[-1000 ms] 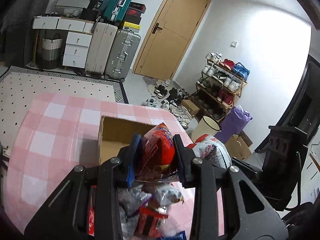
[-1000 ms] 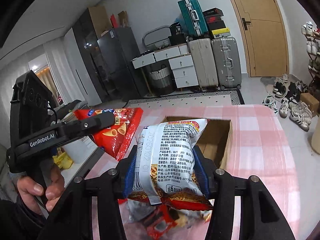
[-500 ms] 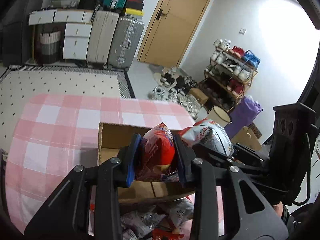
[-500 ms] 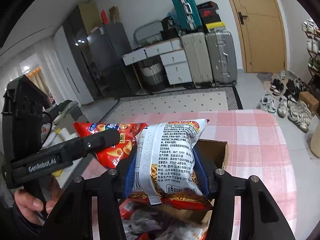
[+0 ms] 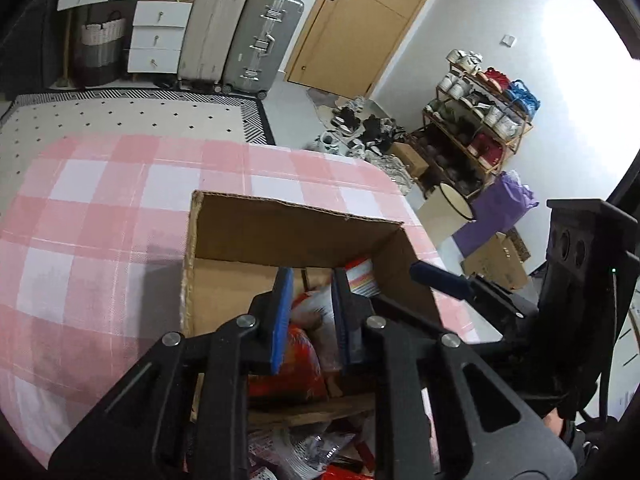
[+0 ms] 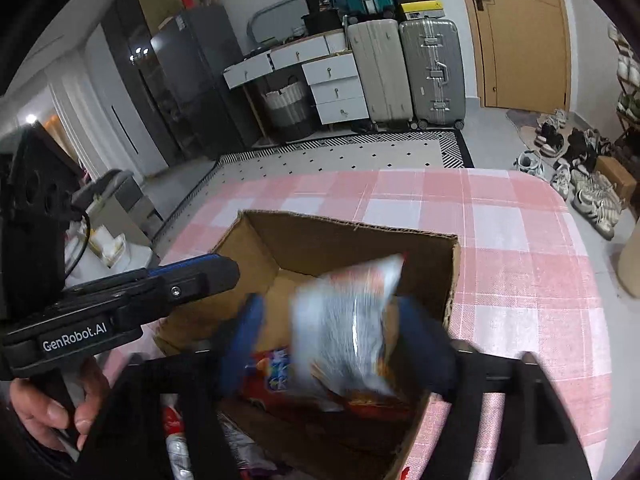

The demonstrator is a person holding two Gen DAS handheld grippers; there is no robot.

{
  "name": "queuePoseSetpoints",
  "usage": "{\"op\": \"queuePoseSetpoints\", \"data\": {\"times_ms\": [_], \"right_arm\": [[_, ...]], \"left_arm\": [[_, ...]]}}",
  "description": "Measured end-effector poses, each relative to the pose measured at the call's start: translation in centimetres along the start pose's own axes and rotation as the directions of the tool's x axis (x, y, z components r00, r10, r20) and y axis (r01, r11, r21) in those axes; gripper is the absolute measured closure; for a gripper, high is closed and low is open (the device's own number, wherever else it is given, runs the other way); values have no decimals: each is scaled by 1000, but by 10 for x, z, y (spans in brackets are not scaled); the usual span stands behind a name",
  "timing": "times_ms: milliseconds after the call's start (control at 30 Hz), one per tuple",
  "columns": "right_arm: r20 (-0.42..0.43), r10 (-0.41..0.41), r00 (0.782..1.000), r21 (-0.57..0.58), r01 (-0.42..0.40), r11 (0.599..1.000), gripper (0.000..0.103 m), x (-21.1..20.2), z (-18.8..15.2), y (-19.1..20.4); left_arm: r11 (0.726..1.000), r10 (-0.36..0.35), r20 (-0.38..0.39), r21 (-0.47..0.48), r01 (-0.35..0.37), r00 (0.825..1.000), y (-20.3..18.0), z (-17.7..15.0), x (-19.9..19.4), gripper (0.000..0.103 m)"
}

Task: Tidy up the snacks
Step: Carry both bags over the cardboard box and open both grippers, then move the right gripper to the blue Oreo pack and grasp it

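Observation:
An open cardboard box stands on the pink checked tablecloth. My right gripper hovers over it with its jaws opening. The white snack bag is blurred between the pads, free of them, and drops into the box. A red snack bag lies on the box floor beneath it. My left gripper is shut above the box's left side, with no bag showing in it. One right finger reaches in from the right.
Several loose snack packets lie on the table in front of the box. A person's hand holds the left gripper's handle. Past the table's far edge are a rug, suitcases, drawers and a shoe rack.
Both grippers came forward and down over the box. The right jaws opened and let the white bag go. The red bag left the left gripper and now lies in the box.

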State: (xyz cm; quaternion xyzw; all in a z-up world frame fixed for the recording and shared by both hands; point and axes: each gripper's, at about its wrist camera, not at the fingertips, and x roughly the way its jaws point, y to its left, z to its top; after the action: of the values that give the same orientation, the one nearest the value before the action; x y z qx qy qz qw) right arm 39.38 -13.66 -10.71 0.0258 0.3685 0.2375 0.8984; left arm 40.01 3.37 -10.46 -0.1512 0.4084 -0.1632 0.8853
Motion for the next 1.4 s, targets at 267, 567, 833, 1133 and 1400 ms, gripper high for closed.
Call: {"op": "queuePoseSetpoints", "data": {"times_ms": [267, 567, 833, 1133, 1400], "right_arm": [[87, 1, 996, -10, 0, 1000, 11, -36, -1, 10], [188, -1, 982, -29, 7, 1000, 11, -107, -13, 32], [274, 3, 962, -62, 14, 998, 10, -175, -36, 64], [327, 11, 945, -83, 17, 996, 7, -234, -72, 92], [375, 50, 926, -123, -4, 992, 3, -268, -121, 115]], "left_arm": [[1000, 21, 44, 8, -22, 999, -6, -9, -32, 78], [991, 83, 158, 90, -99, 984, -46, -36, -107, 54], [980, 105, 257, 135, -144, 961, -81, -67, -177, 32], [978, 101, 306, 144, -151, 947, -100, -111, -237, 22], [984, 67, 308, 139, -115, 949, -102, -165, -273, 20]]}}
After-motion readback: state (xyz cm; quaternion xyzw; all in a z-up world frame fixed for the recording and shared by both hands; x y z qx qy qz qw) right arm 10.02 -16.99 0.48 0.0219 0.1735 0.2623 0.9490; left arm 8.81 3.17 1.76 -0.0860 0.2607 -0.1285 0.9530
